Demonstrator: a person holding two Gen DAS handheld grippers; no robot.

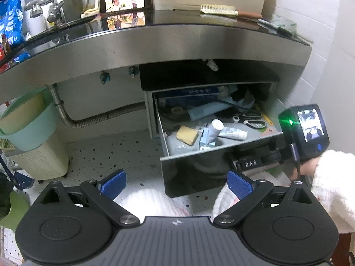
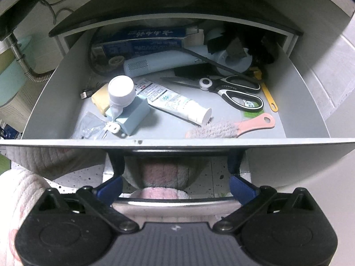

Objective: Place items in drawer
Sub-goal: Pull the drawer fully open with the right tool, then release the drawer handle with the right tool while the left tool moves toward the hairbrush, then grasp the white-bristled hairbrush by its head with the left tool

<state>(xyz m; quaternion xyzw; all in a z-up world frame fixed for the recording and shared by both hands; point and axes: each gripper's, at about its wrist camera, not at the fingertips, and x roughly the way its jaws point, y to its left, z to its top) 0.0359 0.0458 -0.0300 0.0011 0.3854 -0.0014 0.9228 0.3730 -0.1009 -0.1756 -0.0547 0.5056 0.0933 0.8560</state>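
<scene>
The grey drawer (image 1: pixel 188 154) (image 2: pixel 155 142) stands pulled out under the steel counter. It holds a white tube (image 2: pixel 177 103), scissors (image 2: pixel 235 88), a pink brush (image 2: pixel 224 128), a blue box with a white bottle (image 2: pixel 124 102), a yellow sponge (image 1: pixel 187 134) and a long blue box (image 2: pixel 142 42). My left gripper (image 1: pixel 176 182) is open and empty, back from the drawer above the floor. My right gripper (image 2: pixel 176 185) is open at the drawer front, its fingers either side of the chrome handle bar (image 2: pixel 175 204). Its body shows in the left wrist view (image 1: pixel 304 130).
The black countertop (image 1: pixel 155 20) carries a comb (image 1: pixel 218 10), a pen (image 1: pixel 275 27), a phone (image 1: pixel 125 0), a mug (image 1: pixel 72 7) and a tap. A green bin (image 1: pixel 28 119) and a flexible pipe (image 1: pixel 99 116) stand left of the drawer. Speckled floor lies below.
</scene>
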